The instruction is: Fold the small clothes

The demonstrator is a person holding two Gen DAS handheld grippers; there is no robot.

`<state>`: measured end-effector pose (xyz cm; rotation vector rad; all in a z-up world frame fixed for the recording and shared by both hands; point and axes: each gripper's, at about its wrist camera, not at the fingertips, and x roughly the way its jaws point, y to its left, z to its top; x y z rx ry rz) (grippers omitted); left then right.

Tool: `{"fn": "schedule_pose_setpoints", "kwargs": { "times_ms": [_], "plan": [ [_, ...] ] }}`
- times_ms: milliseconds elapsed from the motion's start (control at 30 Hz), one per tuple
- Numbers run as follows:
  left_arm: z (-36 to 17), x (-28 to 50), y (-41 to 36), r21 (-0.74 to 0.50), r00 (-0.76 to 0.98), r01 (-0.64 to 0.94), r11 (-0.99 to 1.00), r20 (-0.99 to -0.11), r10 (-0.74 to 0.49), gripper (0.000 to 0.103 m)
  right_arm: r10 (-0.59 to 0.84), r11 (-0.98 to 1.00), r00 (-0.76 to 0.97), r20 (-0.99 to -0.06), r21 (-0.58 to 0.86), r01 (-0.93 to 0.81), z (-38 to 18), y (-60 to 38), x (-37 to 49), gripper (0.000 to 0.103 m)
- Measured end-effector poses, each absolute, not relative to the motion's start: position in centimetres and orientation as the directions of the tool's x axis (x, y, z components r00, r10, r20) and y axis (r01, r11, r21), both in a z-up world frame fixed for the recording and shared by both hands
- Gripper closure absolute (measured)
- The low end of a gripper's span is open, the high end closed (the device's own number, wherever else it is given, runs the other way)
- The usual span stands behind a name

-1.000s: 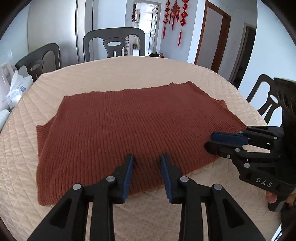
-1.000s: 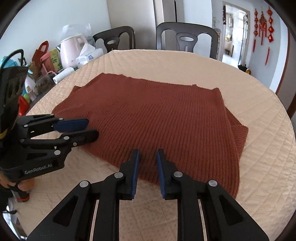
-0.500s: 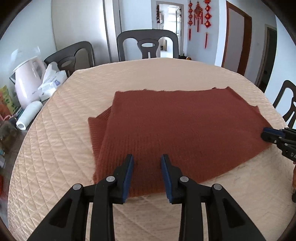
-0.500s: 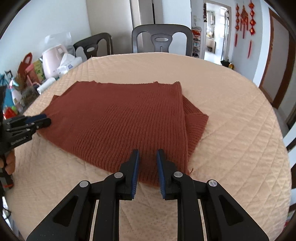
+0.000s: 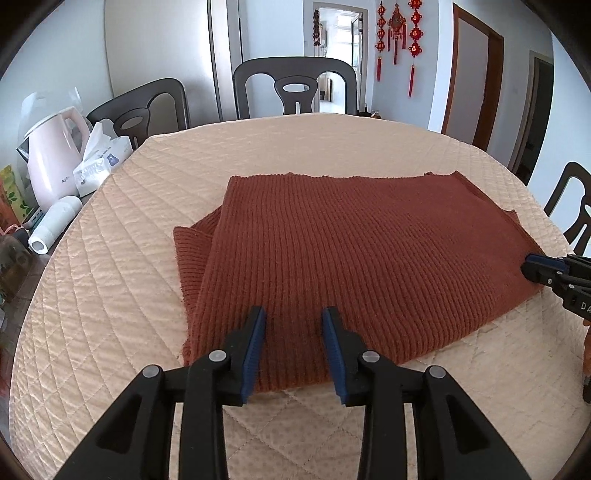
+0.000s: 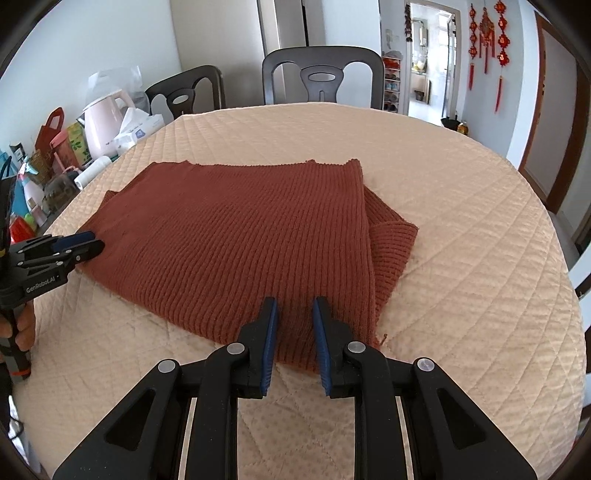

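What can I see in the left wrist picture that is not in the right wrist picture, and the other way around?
Only the left wrist view shows the sleeve sticking out at the sweater's left side, and a chair at the right edge. Only the right wrist view shows the sleeve sticking out at the right side, the red bag among the clutter, and the hand holding the left gripper. Both show the brown sweater lying flat on the quilted table cover, the pink kettle and the red wall ornaments.
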<state>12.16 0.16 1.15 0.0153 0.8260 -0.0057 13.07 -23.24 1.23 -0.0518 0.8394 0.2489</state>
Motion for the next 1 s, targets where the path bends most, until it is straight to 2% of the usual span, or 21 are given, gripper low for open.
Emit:
{"fn": "schedule_pose_setpoints", "kwargs": {
  "times_ms": [333, 733, 867, 900, 933, 967, 1000],
  "plan": [
    [2.1, 11.2, 1.2, -0.01, 0.7, -0.009, 1.0, -0.714, -0.001, 0.067, 0.18, 0.975, 0.676, -0.715, 0.036, -0.221, 2.4, -23.7, 11.7, 0.082],
    [2.3, 11.4, 3.4, -0.085, 0.704, -0.024, 0.996, -0.709, -0.043, 0.067, 0.21, 0.975, 0.657, -0.724, 0.109, -0.193, 2.2, -25.6, 12.5, 0.082],
    [2.8, 11.5, 4.6, -0.082, 0.718, -0.057, 0.995, -0.696, -0.016, 0.067, 0.22, 0.974, 0.664, -0.714, 0.129, -0.185, 2.6, -26.3, 12.6, 0.081],
    [2.7, 11.7, 5.0, -0.085, 0.713, -0.071, 0.994, -0.701, -0.009, 0.067, 0.219, 0.975, 0.666, -0.713, 0.135, -0.177, 2.6, -26.6, 12.8, 0.08],
    [2.6, 11.9, 5.4, -0.088, 0.71, -0.081, 0.993, -0.704, -0.005, 0.065, 0.213, 0.977, 0.668, -0.713, 0.136, -0.167, 2.6, -26.8, 12.9, 0.071],
    [2.4, 12.1, 5.8, -0.091, 0.706, -0.089, 0.992, -0.709, -0.001, 0.063, 0.208, 0.978, 0.668, -0.714, 0.134, -0.161, 2.6, -27.0, 13.1, 0.057],
    [2.2, 12.4, 6.1, -0.091, 0.699, -0.101, 0.991, -0.715, 0.006, 0.059, 0.203, 0.979, 0.668, -0.716, 0.136, -0.151, 2.6, -27.3, 13.3, 0.053]
  ]
}}
